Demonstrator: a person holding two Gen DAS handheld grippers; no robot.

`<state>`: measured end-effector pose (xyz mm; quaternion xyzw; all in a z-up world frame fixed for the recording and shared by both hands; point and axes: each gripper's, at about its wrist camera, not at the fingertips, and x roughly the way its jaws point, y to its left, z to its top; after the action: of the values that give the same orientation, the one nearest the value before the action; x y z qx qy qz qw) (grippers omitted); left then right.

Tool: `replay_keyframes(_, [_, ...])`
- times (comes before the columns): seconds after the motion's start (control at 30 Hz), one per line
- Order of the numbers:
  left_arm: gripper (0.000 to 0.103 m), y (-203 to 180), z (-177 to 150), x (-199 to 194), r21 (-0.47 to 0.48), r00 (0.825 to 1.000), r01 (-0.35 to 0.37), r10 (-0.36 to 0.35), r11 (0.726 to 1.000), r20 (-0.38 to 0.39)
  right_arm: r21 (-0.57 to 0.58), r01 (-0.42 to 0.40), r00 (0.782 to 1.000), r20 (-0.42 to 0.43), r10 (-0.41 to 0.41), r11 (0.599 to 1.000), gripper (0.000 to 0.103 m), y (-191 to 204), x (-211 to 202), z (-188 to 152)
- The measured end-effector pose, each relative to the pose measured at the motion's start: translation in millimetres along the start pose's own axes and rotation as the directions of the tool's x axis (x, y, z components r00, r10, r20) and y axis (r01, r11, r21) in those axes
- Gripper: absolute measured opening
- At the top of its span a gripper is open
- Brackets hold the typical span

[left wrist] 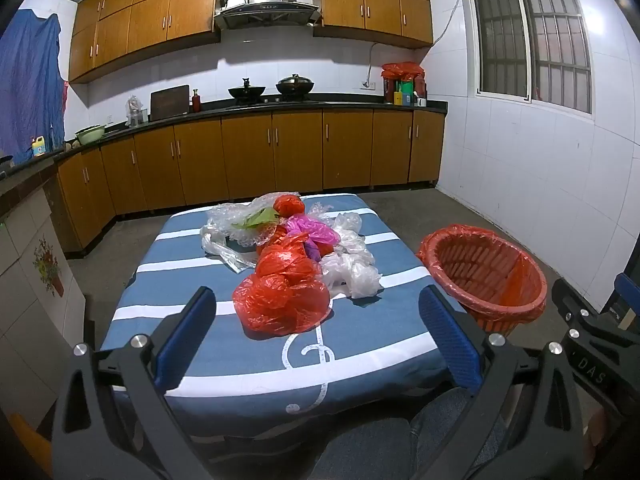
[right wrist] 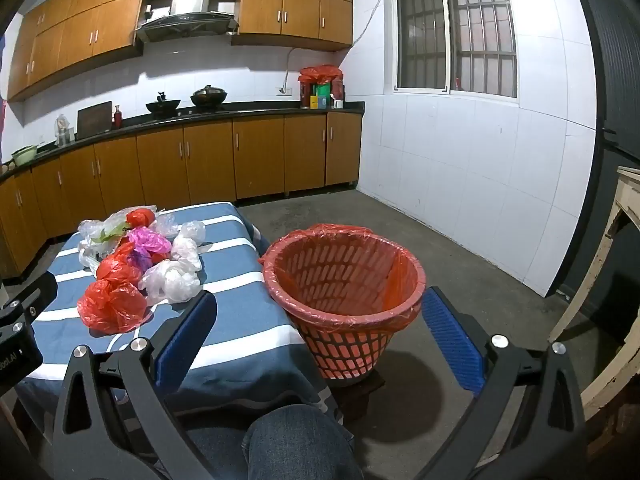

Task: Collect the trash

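Observation:
A heap of crumpled plastic bags lies on the blue striped table (left wrist: 224,356): a big red bag (left wrist: 282,300) nearest me, white bags (left wrist: 352,272), a pink one (left wrist: 308,230), clear ones (left wrist: 240,220) behind. My left gripper (left wrist: 316,304) hovers open above the table's near end, the red bag just beyond its fingers. Right of the table stands a red basket (right wrist: 344,280) lined with a red bag. My right gripper (right wrist: 320,312) is open, nothing in it, with the basket ahead of it. The same red bag (right wrist: 112,304) shows at the left of the right wrist view.
Wooden kitchen cabinets (left wrist: 248,156) and a dark counter with two woks (left wrist: 246,90) run along the back wall. A white tiled wall with a barred window (right wrist: 456,32) is on the right. The person's jeans-clad knee (right wrist: 292,444) sits below. A pale wooden frame (right wrist: 612,264) stands at far right.

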<state>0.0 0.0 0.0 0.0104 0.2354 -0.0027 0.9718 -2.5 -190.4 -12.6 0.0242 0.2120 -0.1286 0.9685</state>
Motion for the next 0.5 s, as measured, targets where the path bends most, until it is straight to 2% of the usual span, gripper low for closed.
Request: replay_keyframes(0.5, [0.099, -0.4, 0.0, -0.4, 0.001, 1.000, 0.001, -0.001, 1.000, -0.001, 0.003, 0.000, 1.000, 0.000, 0.000, 1.000, 0.101, -0.1, 0.2, 0.3])
